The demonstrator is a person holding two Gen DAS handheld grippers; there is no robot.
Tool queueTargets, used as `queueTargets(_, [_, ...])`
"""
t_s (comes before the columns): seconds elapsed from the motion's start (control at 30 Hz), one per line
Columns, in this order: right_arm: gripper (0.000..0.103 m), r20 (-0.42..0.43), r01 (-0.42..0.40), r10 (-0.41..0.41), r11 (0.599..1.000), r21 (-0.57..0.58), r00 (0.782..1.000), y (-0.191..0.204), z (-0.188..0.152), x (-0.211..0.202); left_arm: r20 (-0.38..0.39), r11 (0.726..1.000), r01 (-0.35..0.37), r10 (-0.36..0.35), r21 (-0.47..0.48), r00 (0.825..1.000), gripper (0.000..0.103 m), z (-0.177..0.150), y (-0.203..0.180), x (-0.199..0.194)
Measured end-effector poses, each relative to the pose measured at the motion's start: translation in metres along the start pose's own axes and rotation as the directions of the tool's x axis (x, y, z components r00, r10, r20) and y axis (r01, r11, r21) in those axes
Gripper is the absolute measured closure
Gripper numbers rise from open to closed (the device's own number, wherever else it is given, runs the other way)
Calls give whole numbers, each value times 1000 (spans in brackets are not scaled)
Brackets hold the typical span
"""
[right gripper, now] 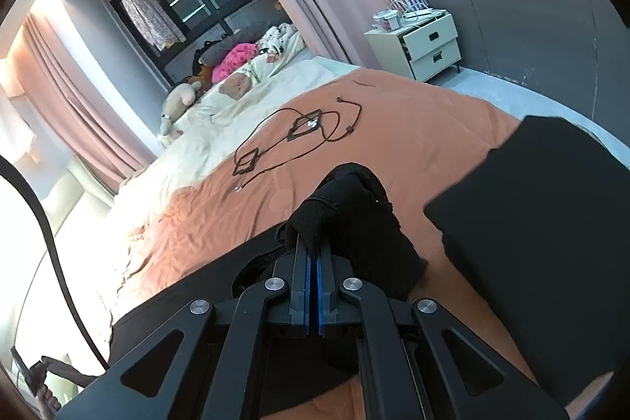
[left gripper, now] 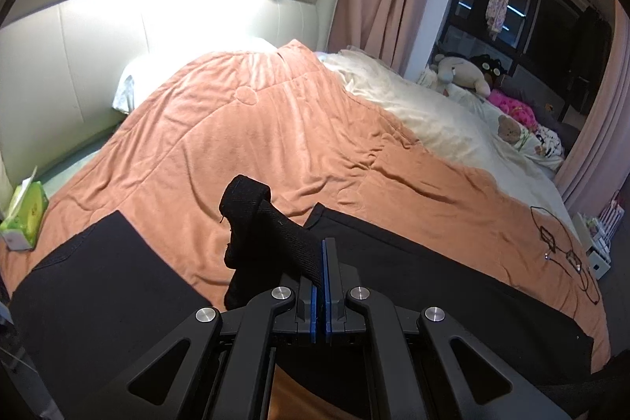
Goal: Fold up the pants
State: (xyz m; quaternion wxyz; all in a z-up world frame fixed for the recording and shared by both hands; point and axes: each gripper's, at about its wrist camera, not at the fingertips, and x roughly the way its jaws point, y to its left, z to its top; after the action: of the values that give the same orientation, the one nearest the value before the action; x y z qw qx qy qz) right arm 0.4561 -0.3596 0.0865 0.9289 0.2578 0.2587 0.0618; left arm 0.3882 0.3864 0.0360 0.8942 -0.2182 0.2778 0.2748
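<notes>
Black pants (left gripper: 453, 270) lie across the near part of an orange blanket (left gripper: 256, 128) on a bed. My left gripper (left gripper: 323, 247) is shut on a black ribbed band of the pants (left gripper: 271, 223), which sticks up and left from between the blue pads. Another dark panel of the pants (left gripper: 106, 286) lies at lower left. In the right wrist view my right gripper (right gripper: 314, 254) is shut on a bunched black edge of the pants (right gripper: 346, 211), lifted above the blanket (right gripper: 413, 128). A flat black part of the pants (right gripper: 543, 215) lies to the right.
A black cable with small frames (right gripper: 303, 128) lies on the blanket beyond the right gripper, seen too as the cable (left gripper: 559, 247). A green tissue box (left gripper: 23, 215) sits at the bed's left edge. Plush toys (left gripper: 460, 73) and white bedding fill the far side. A white nightstand (right gripper: 417, 46) stands by the wall.
</notes>
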Motion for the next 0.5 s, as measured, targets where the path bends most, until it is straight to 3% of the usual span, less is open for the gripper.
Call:
queueTargets(0.23, [103,-21,59,-60,998,-17,998,24,22,56,-74,999,-38,39,10,996,101,13,-20,67])
queueTargets(0.5, [103,-47,116,-118,993,-34,992,42,35,123,-186,996,-93,94,14,978,100,14,-36,162])
